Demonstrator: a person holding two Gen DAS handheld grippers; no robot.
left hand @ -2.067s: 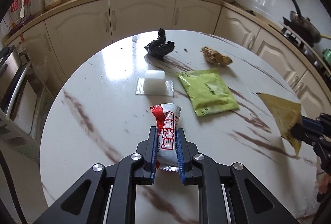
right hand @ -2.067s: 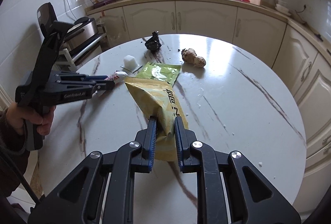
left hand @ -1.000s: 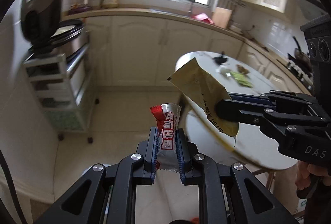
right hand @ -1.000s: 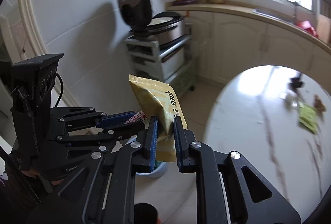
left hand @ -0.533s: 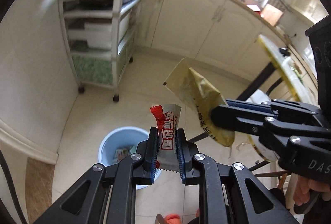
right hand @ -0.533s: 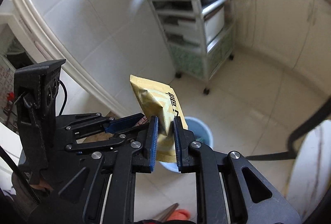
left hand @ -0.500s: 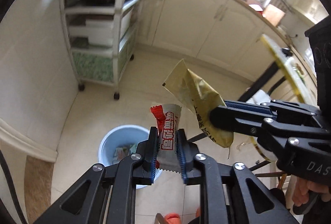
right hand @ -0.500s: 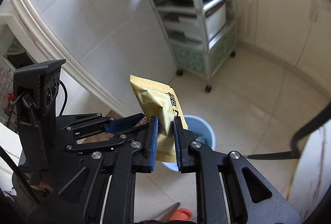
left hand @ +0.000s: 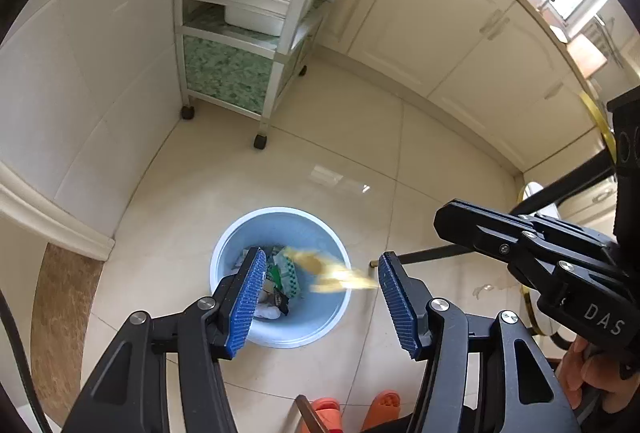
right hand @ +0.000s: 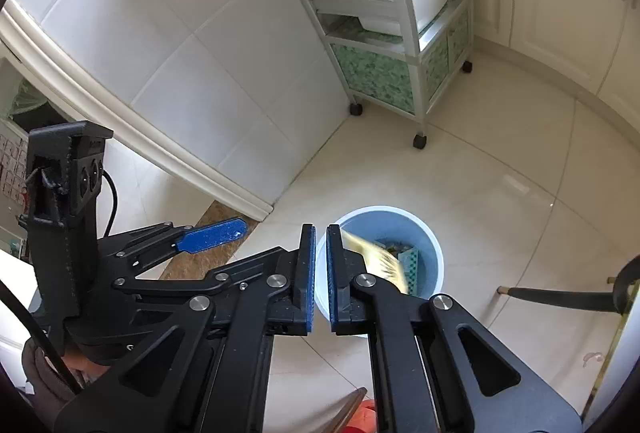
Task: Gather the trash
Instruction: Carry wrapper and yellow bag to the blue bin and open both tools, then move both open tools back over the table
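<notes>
- The yellow wrapper (left hand: 334, 273) is a motion-blurred streak over the blue bin (left hand: 320, 329); its print is unreadable.
- The right gripper's (right hand: 321, 273) finger hides the bin's near rim.
- The orange slippers (left hand: 352, 407) are cut off by the picture's edge.

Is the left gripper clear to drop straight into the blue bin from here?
Probably yes: the left gripper, jaws opening and empty, hangs over the bin, whose mouth is uncovered. A blurred yellow wrapper is falling in.

We saw a white wheeled shelf cart (left hand: 256, 17) at twelve o'clock against cream cabinets (left hand: 452, 33). Orange slippers (left hand: 352, 407) lay at six o'clock on the tiled floor (left hand: 340, 137).
</notes>
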